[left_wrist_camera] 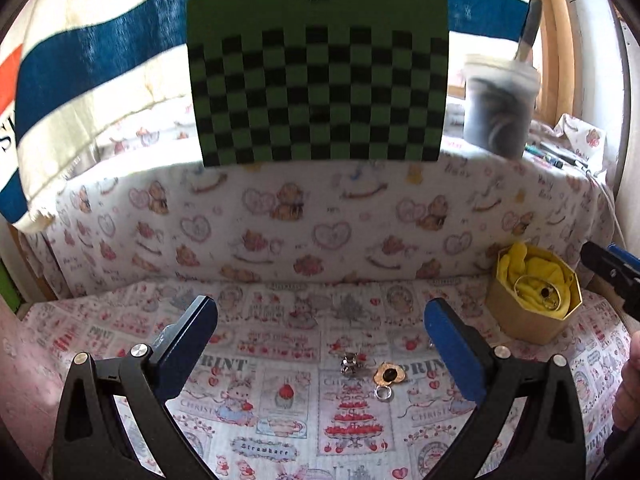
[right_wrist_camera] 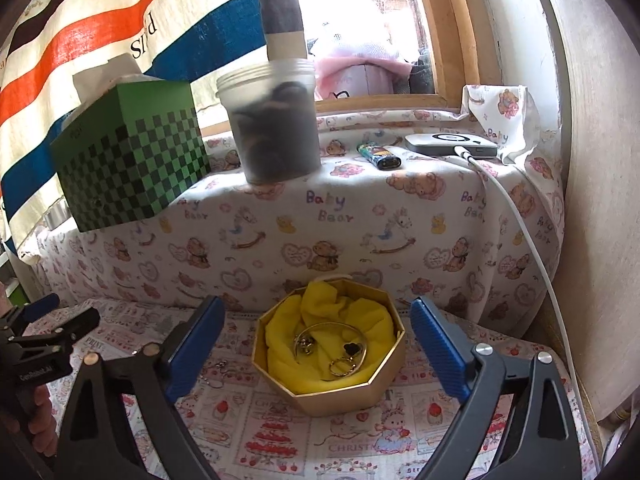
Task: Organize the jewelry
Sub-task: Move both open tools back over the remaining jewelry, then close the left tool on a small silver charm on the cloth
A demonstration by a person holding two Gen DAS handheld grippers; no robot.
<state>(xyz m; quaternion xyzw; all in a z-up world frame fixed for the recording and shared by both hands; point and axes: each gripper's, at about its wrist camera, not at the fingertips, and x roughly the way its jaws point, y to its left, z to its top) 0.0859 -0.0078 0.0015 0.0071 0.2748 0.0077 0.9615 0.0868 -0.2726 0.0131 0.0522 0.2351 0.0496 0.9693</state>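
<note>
- Here, my left gripper (left_wrist_camera: pixel 320 344) stands wide open with nothing in it, its blue ribbed pads on black plastic arms hanging over the printed cloth (left_wrist_camera: pixel 280 420).
- Between those pads, on the cloth, lie a small silver charm (left_wrist_camera: pixel 350 363), a gold heart-shaped piece with a dark centre (left_wrist_camera: pixel 389 374) and a little silver ring (left_wrist_camera: pixel 383 393), close together; their fine detail is too small to read.
- My right gripper (right_wrist_camera: pixel 318 344) is spread wide too, holding nothing, its pads on either side of the gold eight-sided box (right_wrist_camera: pixel 352 390) without touching it.
- The box is lined with crumpled yellow fabric (right_wrist_camera: pixel 320 312); a thin gold bangle (right_wrist_camera: pixel 340 326), a black clover charm (right_wrist_camera: pixel 352 348) and small gold rings rest in it, partly tangled.
- On the ledge behind sit a green checkered box (right_wrist_camera: pixel 132 160) and a cloudy plastic jar (right_wrist_camera: pixel 276 120), blurred, its dark contents unclear.
</note>
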